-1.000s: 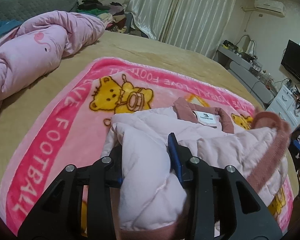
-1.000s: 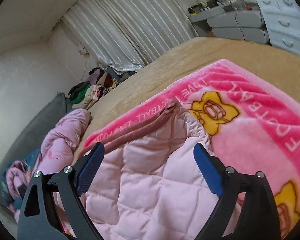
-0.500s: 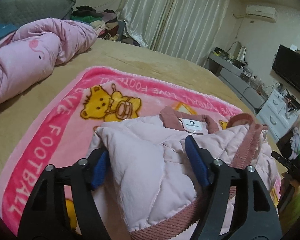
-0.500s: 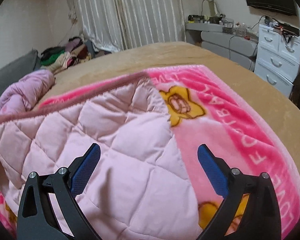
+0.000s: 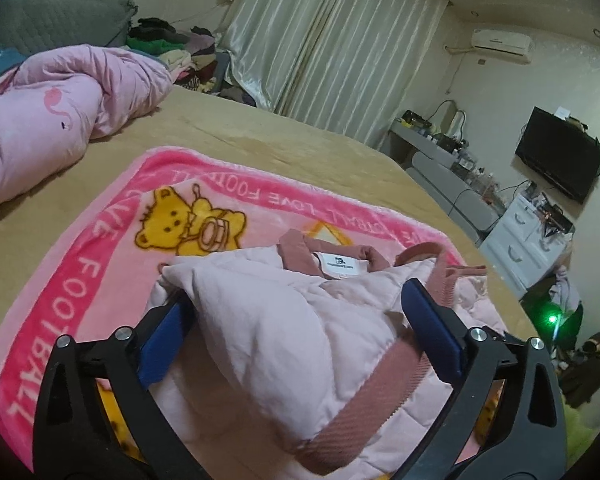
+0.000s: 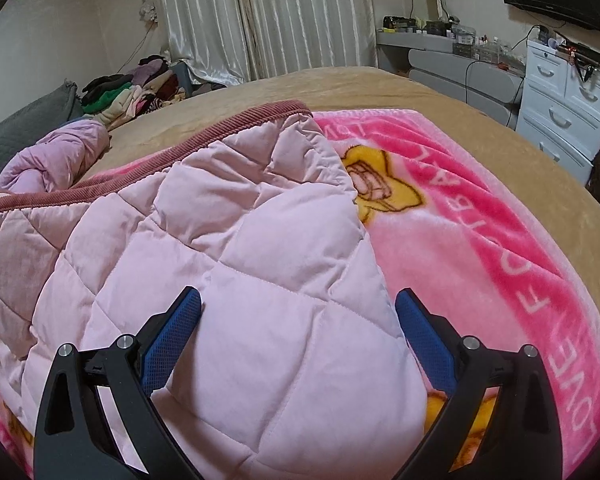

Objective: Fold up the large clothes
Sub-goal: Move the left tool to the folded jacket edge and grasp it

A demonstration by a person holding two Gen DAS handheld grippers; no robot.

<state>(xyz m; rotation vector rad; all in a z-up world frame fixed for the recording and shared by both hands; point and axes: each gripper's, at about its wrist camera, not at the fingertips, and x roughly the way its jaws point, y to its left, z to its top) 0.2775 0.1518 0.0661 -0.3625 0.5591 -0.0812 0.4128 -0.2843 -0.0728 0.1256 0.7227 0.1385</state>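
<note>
A second ago the left gripper (image 5: 298,320) pinched a fold of the pink quilted jacket (image 5: 284,344) between its blue pads; now its jaws are opening, spread nearly full width, and the fold sits loose between them, the pads no longer pressing on it. The jacket's white label (image 5: 342,265) and dusty-rose collar show beyond the fold, much as before. The right wrist view has changed more: earlier it was tilted, with the curtain (image 6: 260,20) filling the top; now it sits level and lower over the jacket.

The jacket lies on the pink bear blanket (image 5: 80,280), which is spread on the tan bed (image 5: 260,136). Left of the blanket, a rumpled pink duvet (image 5: 52,120) is heaped on the bed. The left gripper hangs over the blanket's near part, with the fold bulging up between its fingers. The right gripper (image 6: 298,316) stands wide open above the jacket's quilted panel, gripping nothing; whether its pads brush the cloth I cannot tell. To its right the blanket's border lettering lies bare.
</note>
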